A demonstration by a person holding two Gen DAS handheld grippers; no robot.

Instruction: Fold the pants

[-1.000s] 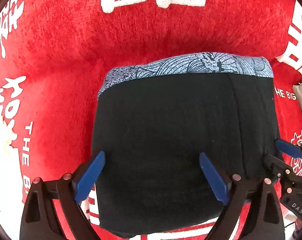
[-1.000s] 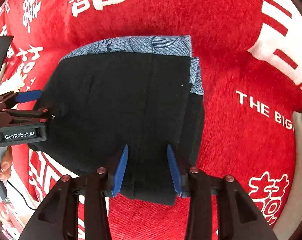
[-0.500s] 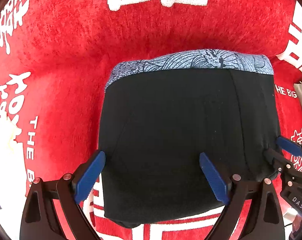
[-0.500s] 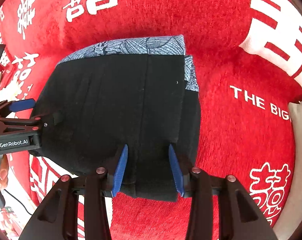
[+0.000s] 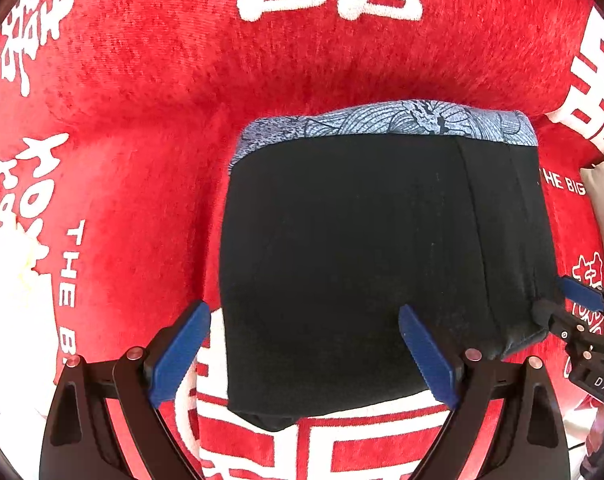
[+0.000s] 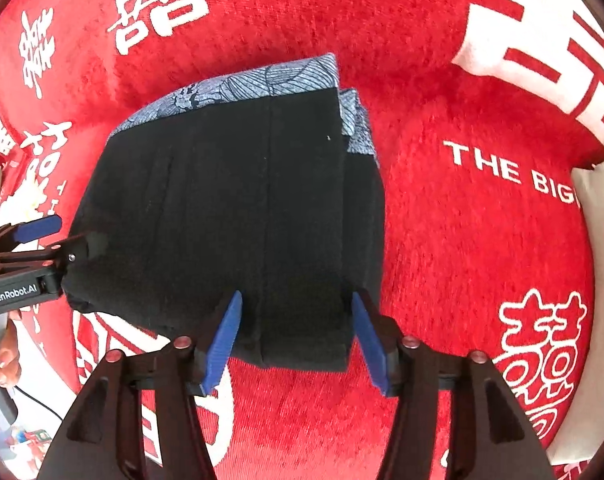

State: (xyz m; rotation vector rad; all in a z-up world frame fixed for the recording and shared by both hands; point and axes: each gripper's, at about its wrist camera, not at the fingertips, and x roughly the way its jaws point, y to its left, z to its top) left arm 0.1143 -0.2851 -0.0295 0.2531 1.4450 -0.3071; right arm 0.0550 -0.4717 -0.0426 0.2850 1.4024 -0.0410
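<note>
the pants [image 5: 366, 264] lay folded into a thick, roughly square bundle of matte black fabric on a red cloth [image 5: 141, 140], near the middle of it. a pale blue-grey waistband [image 5: 386, 122] with a fine leaf-like line print ran along the far edge of the bundle. a straight seam ran from far to near down the black top layer, and on the right side several stacked layers showed as stepped edges. the red cloth had a short, plush, towel-like pile and carried large white chinese characters and the white words "the big".

the left hand-held gripper [image 5: 304, 354] was spread wide, its ribbed blue pads [image 5: 179, 354] set apart over the near left edge of the bundle, one pad over the red cloth just left of the pants and the other over the black fabric. it held nothing. the right hand-held gripper [image 6: 297, 344] was also apart, its two blue pads [image 6: 223, 344] straddling the near right corner of the bundle, close to the fabric on either side but not squeezing it. both had black angular plastic arms with small copper-coloured rivets. at the right edge of the scene a cream-coloured cushion-like edge [image 6: 598, 208] met the red cloth.
</note>
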